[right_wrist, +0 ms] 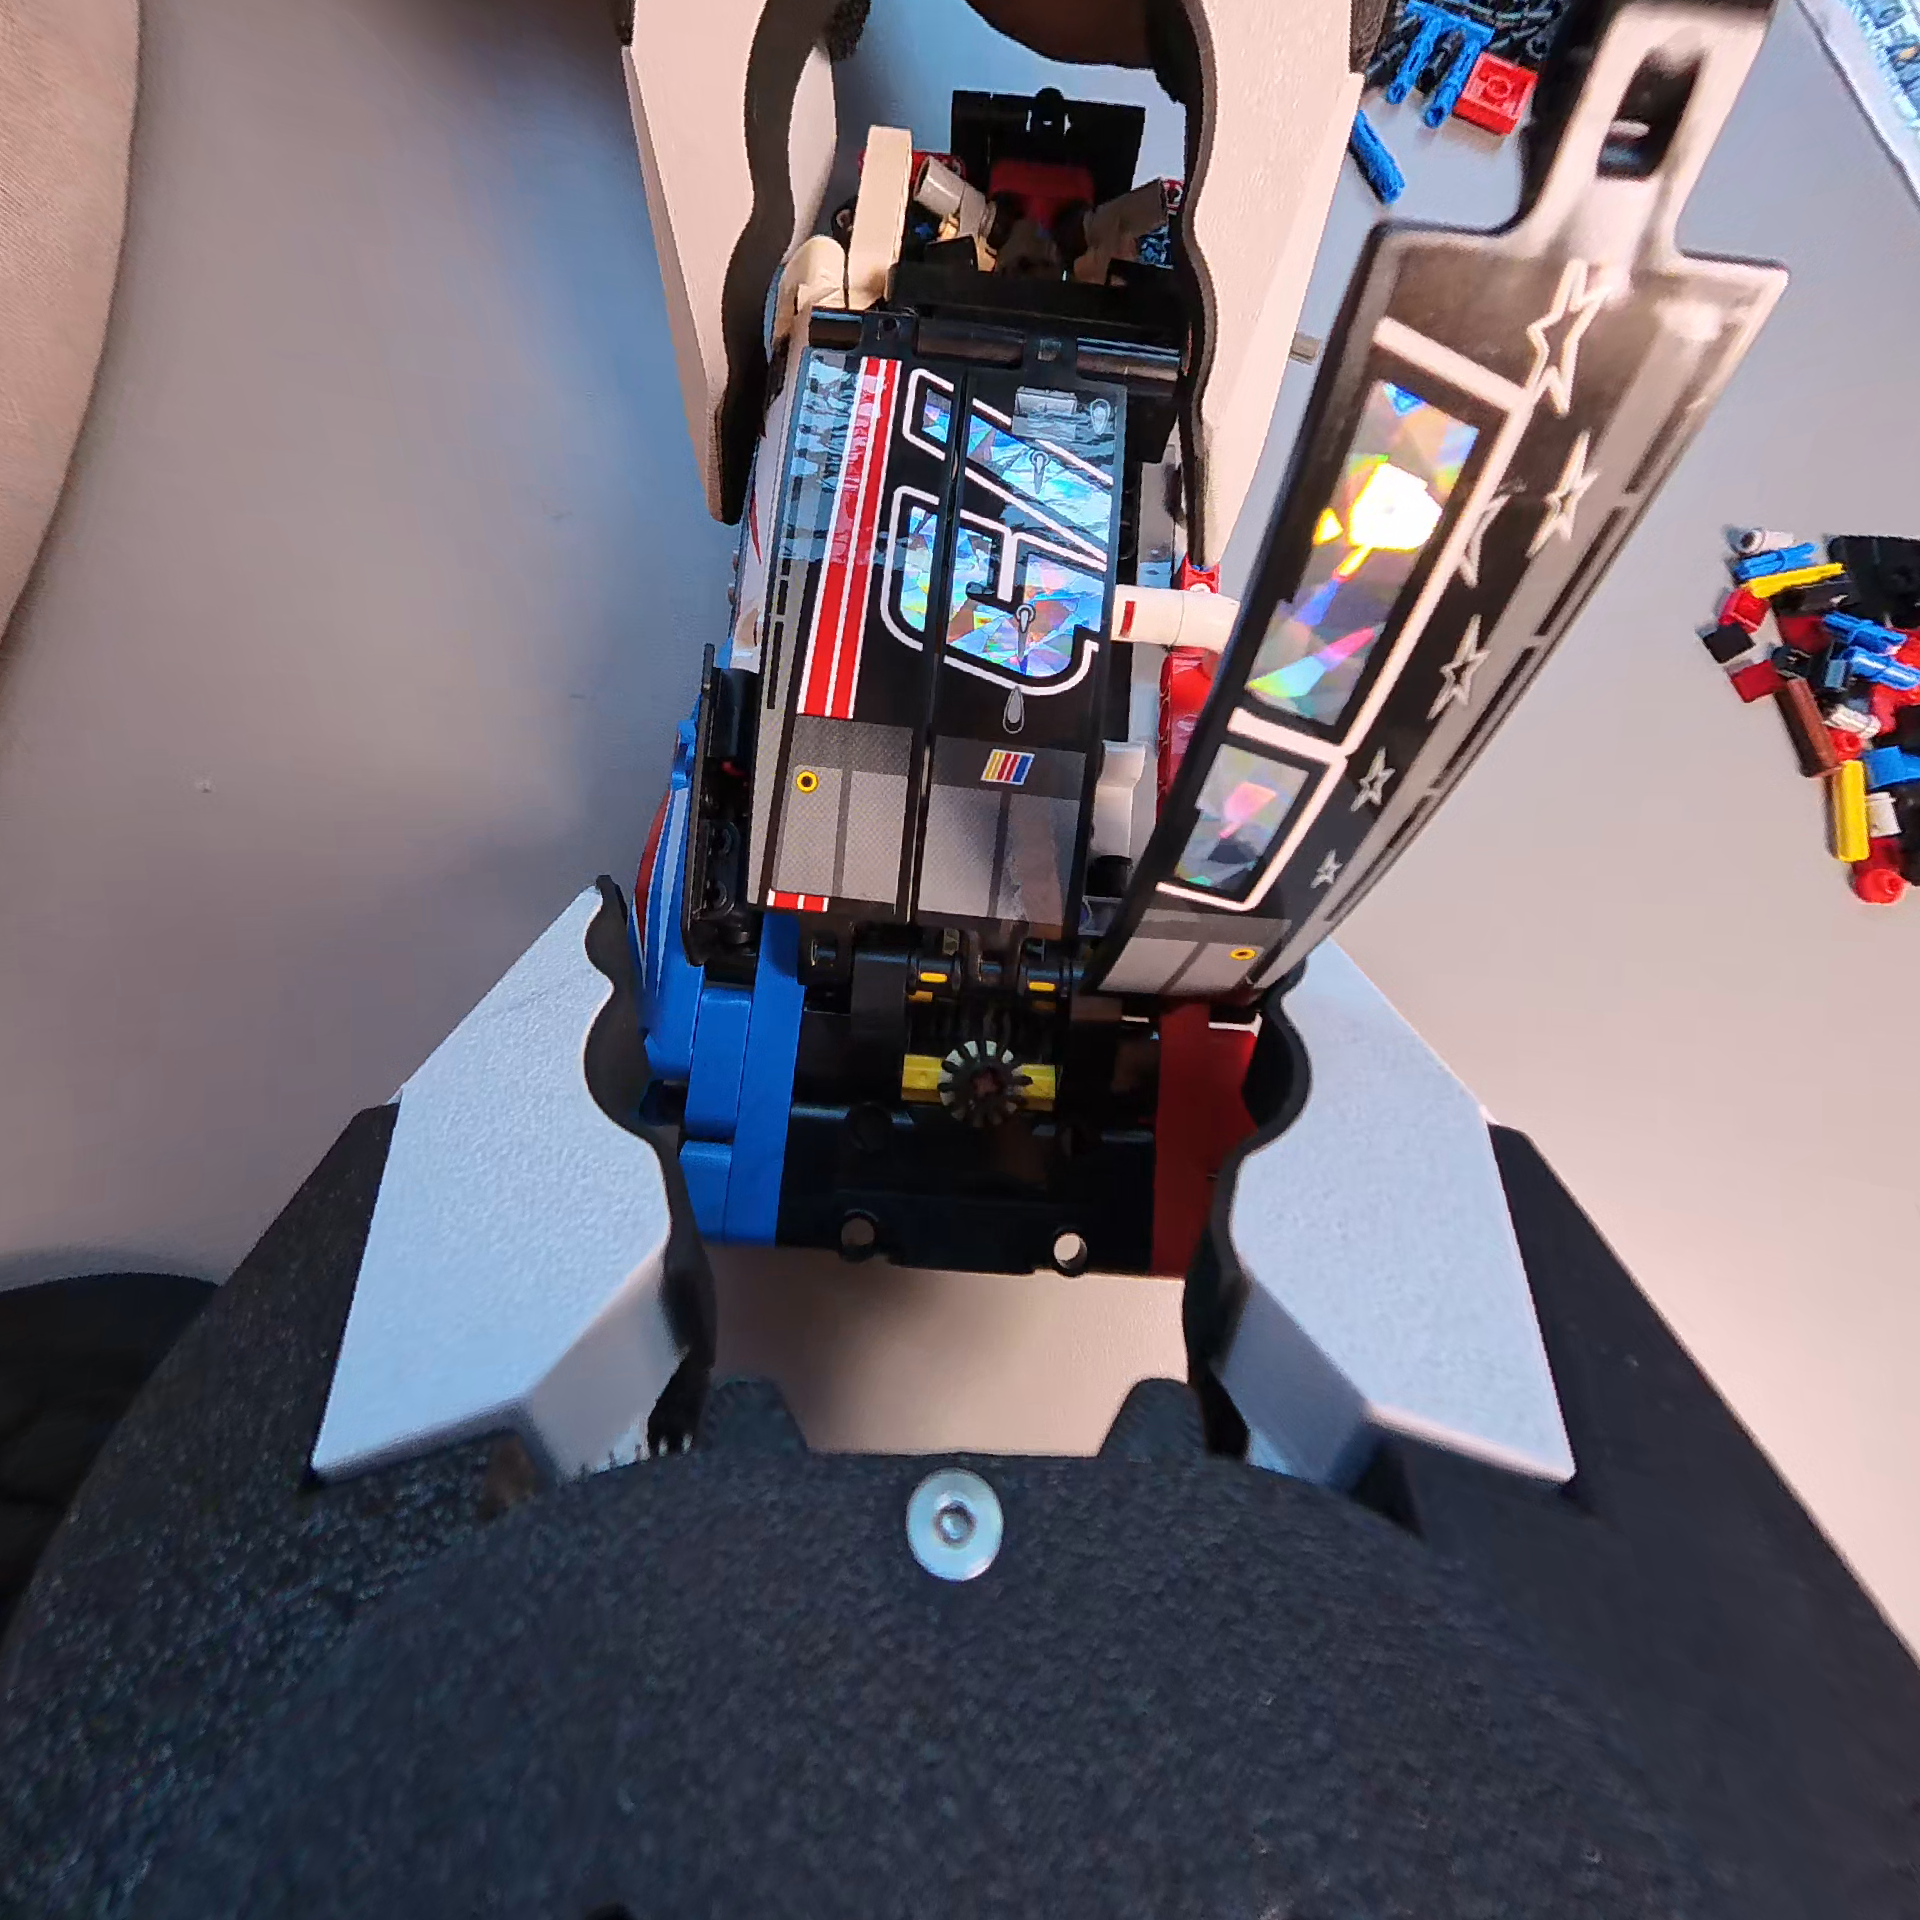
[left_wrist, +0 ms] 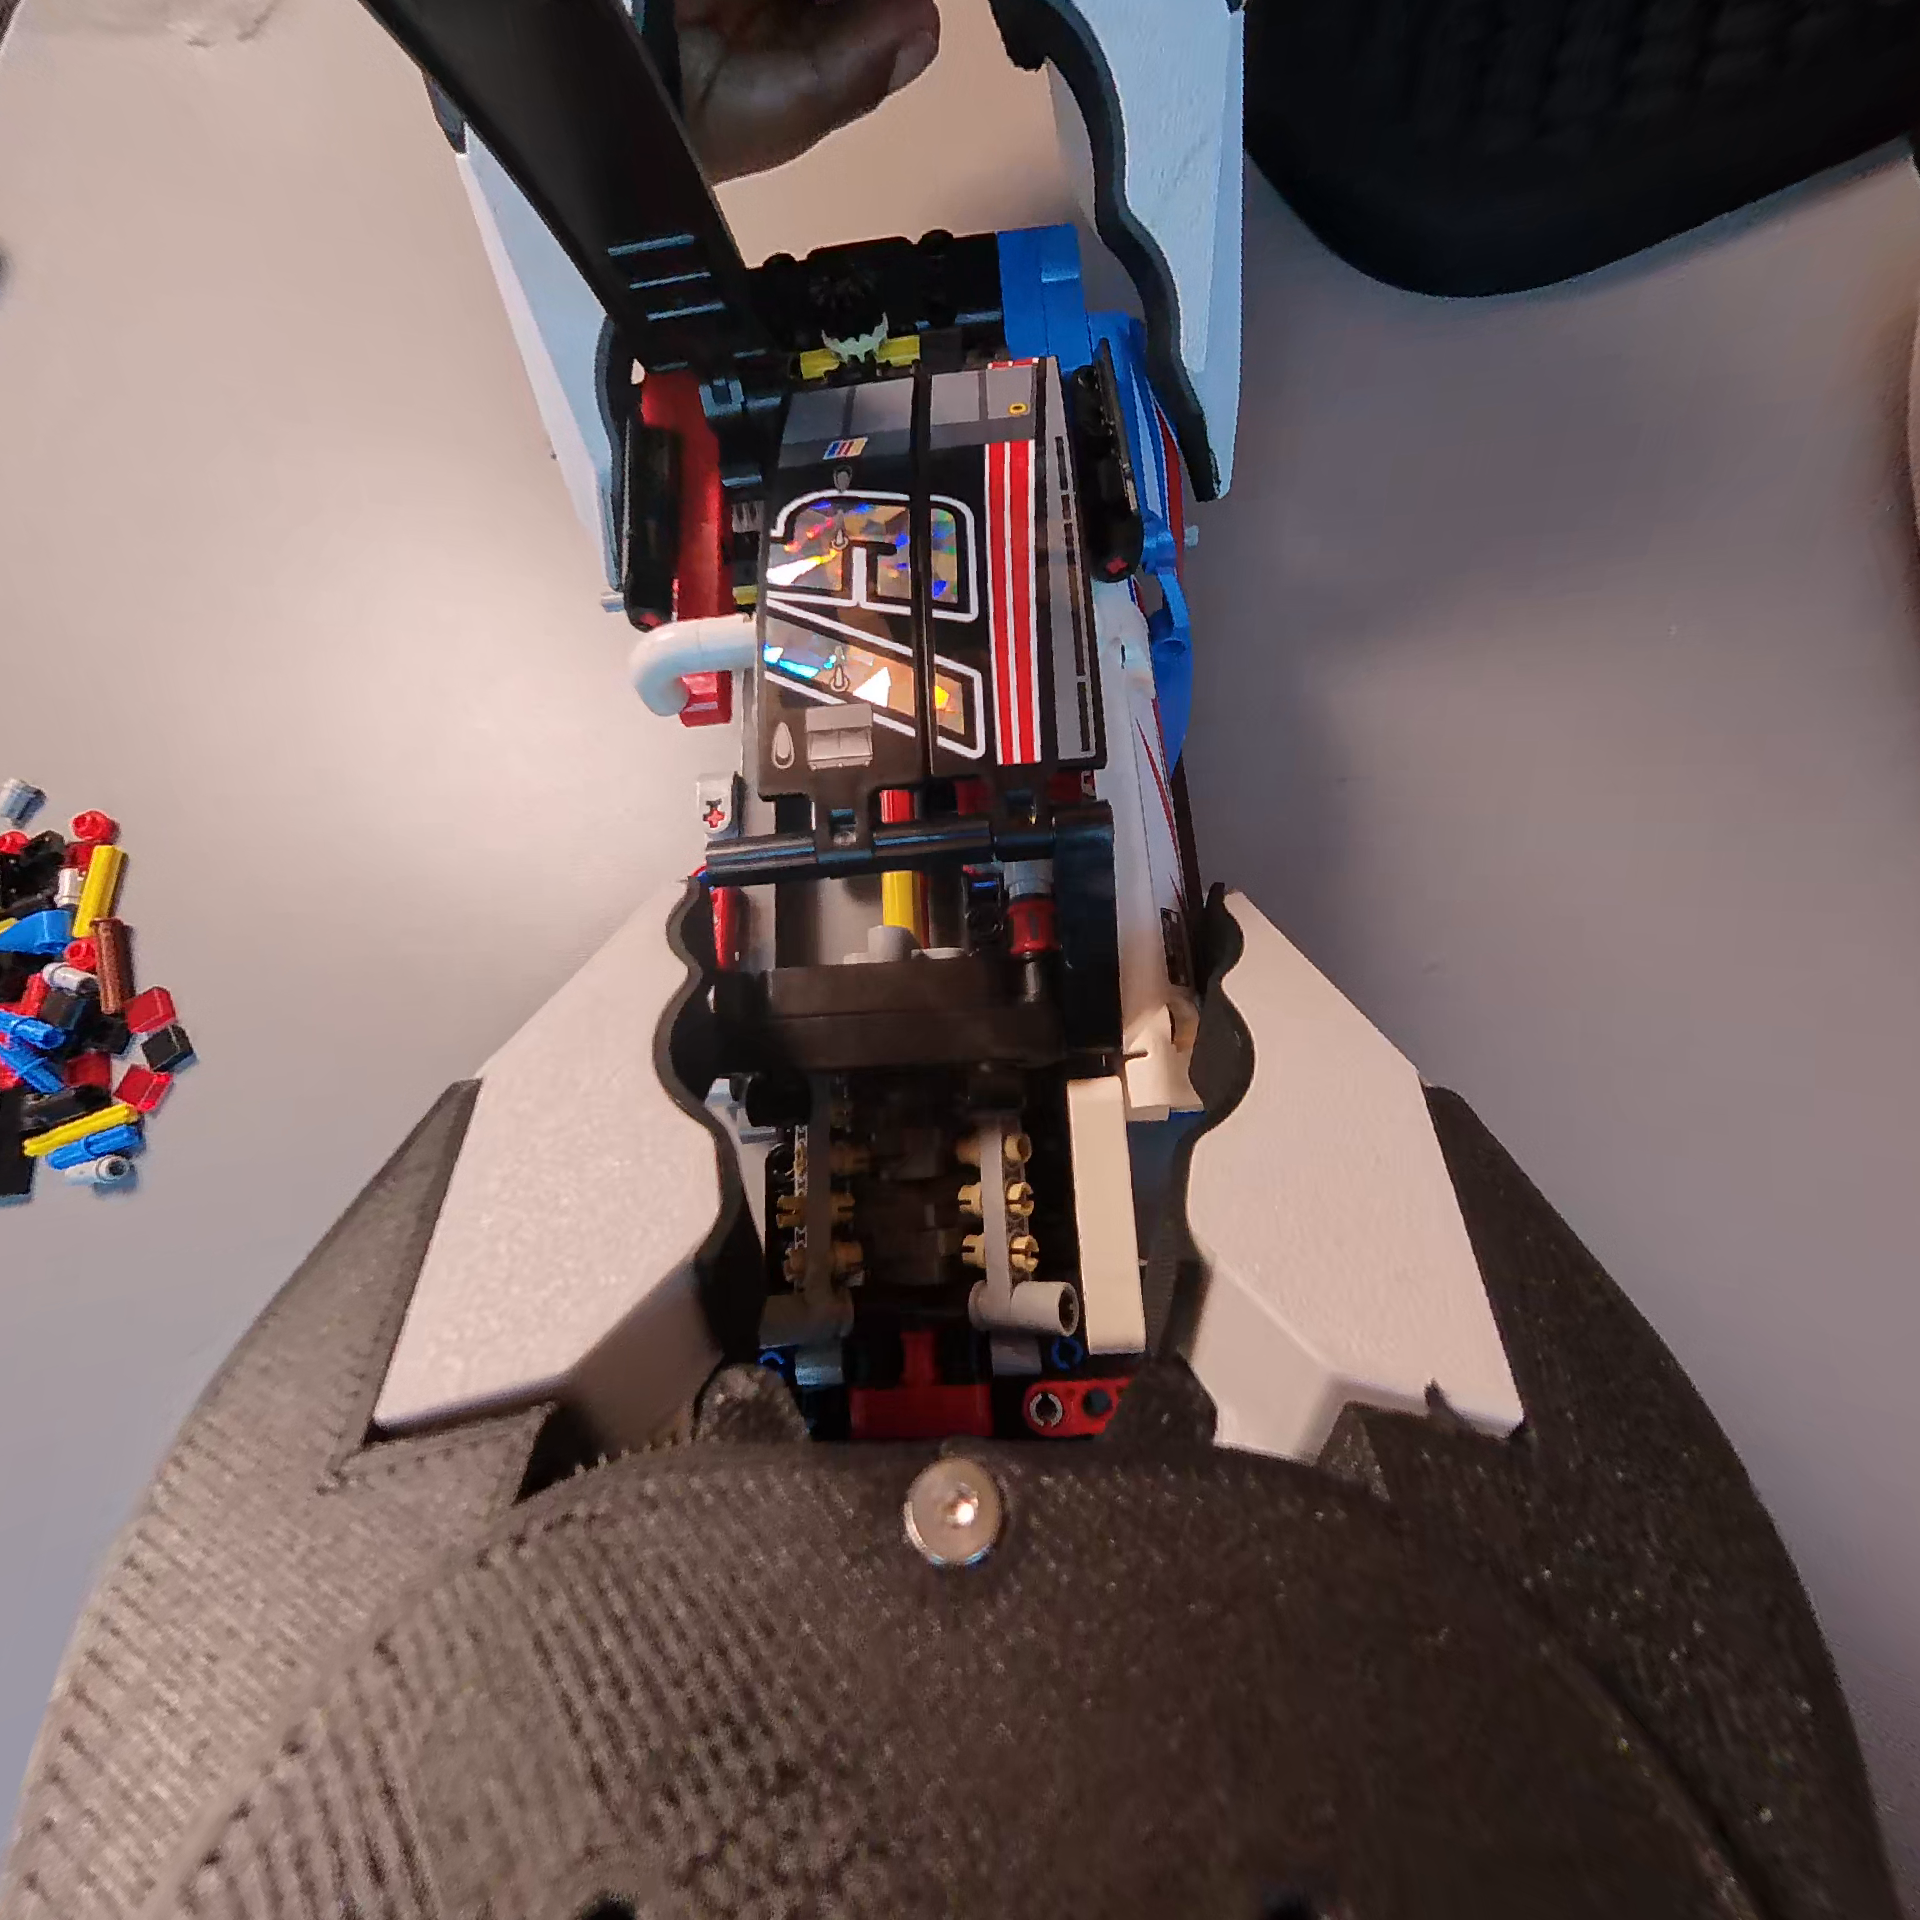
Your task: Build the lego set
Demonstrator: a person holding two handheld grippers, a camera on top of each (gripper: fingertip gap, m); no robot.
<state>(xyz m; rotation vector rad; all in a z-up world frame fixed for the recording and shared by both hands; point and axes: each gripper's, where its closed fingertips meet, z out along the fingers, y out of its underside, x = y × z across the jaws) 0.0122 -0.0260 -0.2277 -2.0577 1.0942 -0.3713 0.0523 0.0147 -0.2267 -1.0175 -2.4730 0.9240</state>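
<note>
A partly built Lego car (left_wrist: 914, 582) with a black roof, holographic stickers, red stripes, a blue side and a red side is held between both grippers above the table. My left gripper (left_wrist: 956, 935) is shut on the end with the tan pins and white beams. My right gripper (right_wrist: 951, 956) is shut on the other end, across the blue and red sides; its white finger (left_wrist: 1153, 156) shows at the far end. The car (right_wrist: 935, 582) fills the right wrist view. A long black panel (right_wrist: 1455, 582) with stars and holographic stickers stands up from the red side by my right gripper; it also shows in the left wrist view (left_wrist: 582, 135).
A pile of small loose Lego pieces (left_wrist: 73, 997) lies on the light table, at the right in the right wrist view (right_wrist: 1829, 707). More blue and red pieces (right_wrist: 1455, 73) lie farther off. A hand (left_wrist: 790, 73) and a dark object (left_wrist: 1558, 135) are at the far side. Spacing between my two grippers at the tips: around 8 cm.
</note>
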